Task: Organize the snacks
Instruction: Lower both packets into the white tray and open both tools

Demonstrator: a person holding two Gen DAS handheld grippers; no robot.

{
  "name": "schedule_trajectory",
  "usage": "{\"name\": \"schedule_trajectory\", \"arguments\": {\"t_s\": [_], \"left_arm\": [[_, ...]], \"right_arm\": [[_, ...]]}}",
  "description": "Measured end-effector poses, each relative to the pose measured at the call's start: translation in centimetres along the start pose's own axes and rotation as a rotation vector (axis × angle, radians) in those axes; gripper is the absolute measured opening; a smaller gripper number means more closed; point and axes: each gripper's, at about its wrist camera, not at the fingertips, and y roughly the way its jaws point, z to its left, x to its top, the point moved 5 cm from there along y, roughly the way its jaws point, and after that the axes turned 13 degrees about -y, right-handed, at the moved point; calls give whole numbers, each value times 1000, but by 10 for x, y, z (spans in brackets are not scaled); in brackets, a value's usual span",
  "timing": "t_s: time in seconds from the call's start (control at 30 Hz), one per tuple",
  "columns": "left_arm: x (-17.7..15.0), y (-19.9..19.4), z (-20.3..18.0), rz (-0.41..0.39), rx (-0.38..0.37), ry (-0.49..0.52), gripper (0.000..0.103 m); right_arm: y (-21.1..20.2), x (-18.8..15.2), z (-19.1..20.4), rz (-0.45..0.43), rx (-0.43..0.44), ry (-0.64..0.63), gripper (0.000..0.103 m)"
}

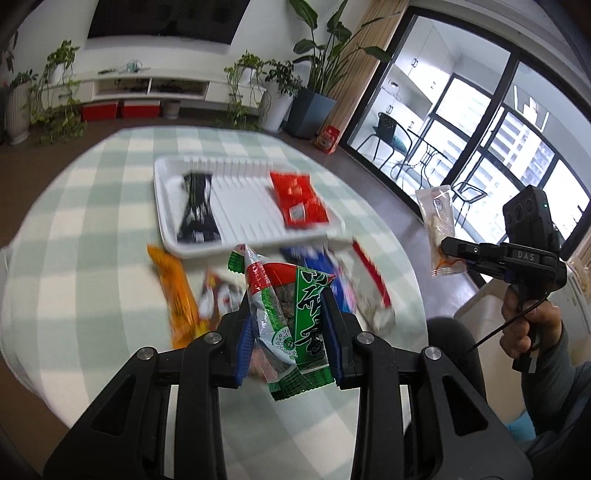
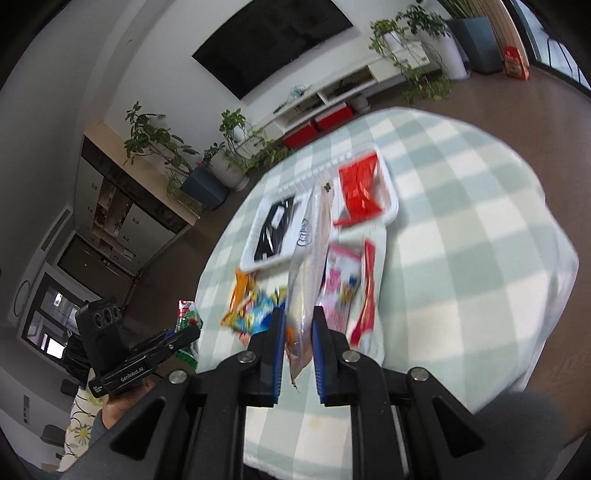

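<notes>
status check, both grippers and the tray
Left gripper shut on green packet. Right gripper shut on clear packet. White tray mid-section free, path unobstructed.

white wall, dark tv (image 1: 162,16), low white cabinet (image 1: 147,86), potted plants (image 1: 321,55), brown floor (image 2: 480,99), bright glazed balcony doors (image 1: 480,122).

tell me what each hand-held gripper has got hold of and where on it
The left hand-held gripper pinches a green snack packet across its lower half. The right hand-held gripper is shut on a clear snack packet near its bottom end.
</notes>
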Motion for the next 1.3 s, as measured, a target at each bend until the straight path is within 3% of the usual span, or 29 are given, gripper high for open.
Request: {"name": "schedule_trajectory", "arguments": {"t_s": [0.17, 0.47, 0.87, 1.3], "left_arm": [[64, 10, -5, -33, 10, 12, 30], [135, 88, -15, 25, 59, 29, 30], [136, 185, 32, 143, 144, -6, 30], [125, 225, 53, 187, 201, -2, 30]], "right_arm": [[4, 60, -5, -37, -2, -62, 16], [81, 129, 2, 60, 31, -151, 16], [182, 118, -21, 262, 15, -127, 16], [233, 93, -48, 386, -47, -122, 16]]}}
